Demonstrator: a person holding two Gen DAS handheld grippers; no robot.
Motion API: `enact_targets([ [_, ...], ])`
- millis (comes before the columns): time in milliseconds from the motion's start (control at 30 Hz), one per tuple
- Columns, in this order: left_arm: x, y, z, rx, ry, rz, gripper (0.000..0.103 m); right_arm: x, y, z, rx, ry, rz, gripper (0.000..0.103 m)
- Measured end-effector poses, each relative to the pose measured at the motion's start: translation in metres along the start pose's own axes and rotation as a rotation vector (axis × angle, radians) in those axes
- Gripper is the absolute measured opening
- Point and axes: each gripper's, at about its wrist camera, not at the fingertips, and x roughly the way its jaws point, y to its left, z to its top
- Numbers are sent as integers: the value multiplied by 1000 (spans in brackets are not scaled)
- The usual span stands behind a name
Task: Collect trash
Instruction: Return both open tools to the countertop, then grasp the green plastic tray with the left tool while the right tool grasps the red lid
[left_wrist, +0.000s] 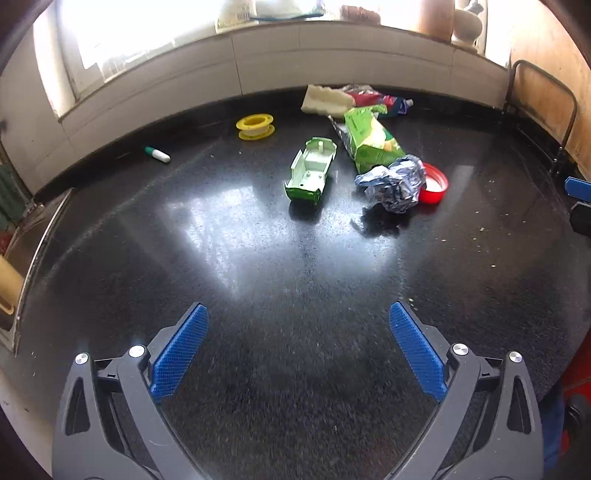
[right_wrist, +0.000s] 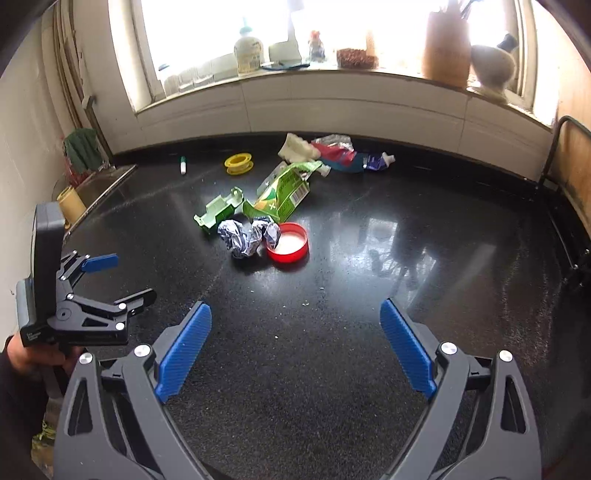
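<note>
the counter (left_wrist: 258, 258) is dark speckled stone, polished and glossy, mirroring the window light. a few pale crumbs dull it toward its right edge. the crumpled wrapper (left_wrist: 393, 184) looks like shiny foil, creased all over. just beside it, the red lid (left_wrist: 437, 186) is smooth plastic. the green carton (left_wrist: 371, 142) is printed card with a slight sheen, and the green tray (left_wrist: 312, 171) is thin moulded plastic, pale and matt inside. the yellow spool (left_wrist: 255, 126) near the back edge is glossy plastic. both grippers' pads (right_wrist: 184, 350) are blue ribbed plastic on matt black arms with bright metal rivets.
</note>
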Motion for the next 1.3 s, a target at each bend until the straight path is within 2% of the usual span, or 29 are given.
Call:
enact_targets([
  [200, 41, 4, 22, 10, 55, -6, 96, 60, -2, 10, -47, 113, 29, 90],
  [300, 57, 8, 37, -16, 44, -35, 96, 93, -2, 18, -81, 156, 20, 90],
  [467, 82, 12, 67, -20, 35, -60, 96, 135, 8, 37, -166, 172, 19, 88],
  [667, 98, 8, 89, 12, 18, -70, 95, 160, 19, 53, -228, 163, 52, 72],
  [700, 99, 7, 90, 19, 14, -72, 93, 162, 20, 54, -235, 160, 56, 68],
  [733, 99, 5, 93, 27, 6, -80, 86, 162, 22, 55, -240, 153, 64, 58],
  [767, 99, 3, 94, 32, -1, -95, 82, 161, 22, 55, -244, 148, 66, 52],
  [833, 96, -1, 95, 50, -13, -101, 60, 159, 23, 55, -243, 147, 67, 49],
  [867, 95, -4, 96, 60, -18, -104, 53, 159, 23, 54, -244, 145, 65, 49],
  [900, 94, -5, 96, 65, -18, -103, 38, 157, 24, 53, -242, 142, 62, 49],
  [933, 93, -7, 95, 66, -15, -95, 33, 156, 24, 52, -240, 141, 59, 49],
  [1100, 79, -8, 87, 47, -14, -81, 32, 132, 20, 43, -213, 129, 45, 49],
  [1300, 36, -4, 64, 16, -41, -68, 32, 89, 11, 32, -165, 99, 20, 49],
])
